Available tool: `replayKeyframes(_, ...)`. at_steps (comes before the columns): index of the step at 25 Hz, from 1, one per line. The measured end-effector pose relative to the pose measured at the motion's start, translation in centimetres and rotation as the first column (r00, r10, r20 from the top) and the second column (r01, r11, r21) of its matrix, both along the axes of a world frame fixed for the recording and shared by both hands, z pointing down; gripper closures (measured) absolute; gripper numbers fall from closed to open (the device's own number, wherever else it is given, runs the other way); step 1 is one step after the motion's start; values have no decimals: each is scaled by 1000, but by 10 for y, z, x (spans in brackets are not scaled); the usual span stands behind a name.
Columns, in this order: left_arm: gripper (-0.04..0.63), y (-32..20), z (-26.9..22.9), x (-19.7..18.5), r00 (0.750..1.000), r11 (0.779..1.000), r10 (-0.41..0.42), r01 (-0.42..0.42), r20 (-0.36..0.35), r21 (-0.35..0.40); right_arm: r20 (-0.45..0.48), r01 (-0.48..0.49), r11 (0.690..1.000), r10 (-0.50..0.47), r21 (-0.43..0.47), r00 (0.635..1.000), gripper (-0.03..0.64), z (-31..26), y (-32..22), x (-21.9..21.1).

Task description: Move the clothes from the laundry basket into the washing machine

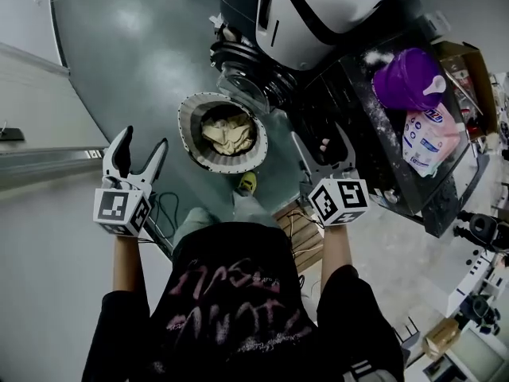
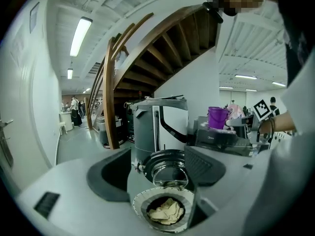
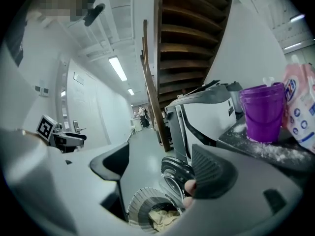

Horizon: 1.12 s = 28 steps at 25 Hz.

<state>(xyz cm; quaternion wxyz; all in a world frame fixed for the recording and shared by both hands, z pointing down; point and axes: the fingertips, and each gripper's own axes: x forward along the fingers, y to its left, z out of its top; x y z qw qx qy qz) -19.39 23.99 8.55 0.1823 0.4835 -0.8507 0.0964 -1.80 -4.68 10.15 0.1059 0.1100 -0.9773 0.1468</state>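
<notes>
left gripper: jaws wide apart, nothing between them.
right gripper: jaws wide too, gripping nothing; a small pale bit sits by one jaw's inner edge and i cannot tell what it is.
clothes: a cream bundle low in the laundry basket, ahead of and below both grippers, about midway between them.
washing machine: beyond the basket, its round glass door swung open just past the basket's far rim.
risk, shallow grab: the bundle lies deep, so a jaw may catch only a fold and cloth trails or drops on the lift.
risk, basket: its wall is near each jaw's way down; a knock could tip or slide it.
risk, door: it hangs near the path from basket to drum; hanging cloth could snag on it.
right of right gripper: a dark counter with a purple cup and a pink pouch, close enough for a wide swing to hit.
below, nearer me: a small yellow thing and cables on the floor.
</notes>
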Motion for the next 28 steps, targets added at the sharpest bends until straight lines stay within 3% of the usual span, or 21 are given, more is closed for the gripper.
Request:
replayKeyframes(4,258,-10,8,-12,999,999,29,-28,25,-43,-42,43,999,-43,-9,998,216,13,-1,-14)
replayKeyframes(9,258,-15,26,-27,997,995,74,-75,-20,-60,-103,91,996,-91,-4,991,216,31,12,-31)
replayKeyframes(14,258,-13,39,-42,990,989,135,-138,-51,-55,-127,71,997,-70,3,989,216,34,30,-38)
replayKeyframes(19,258,-13,42,-57,972,968,233,-236,-41,-83,-158,51,999,-49,5,986,216,36,50,-48)
replayKeyframes(23,258,-14,56,-64,942,929,334,-335,-35,-154,-194,67,998,-61,22,979,216,45,59,-57)
replayKeyframes(28,258,-28,90,-57,871,834,487,-486,-67,-260,-258,184,983,-171,24,951,215,69,73,-72)
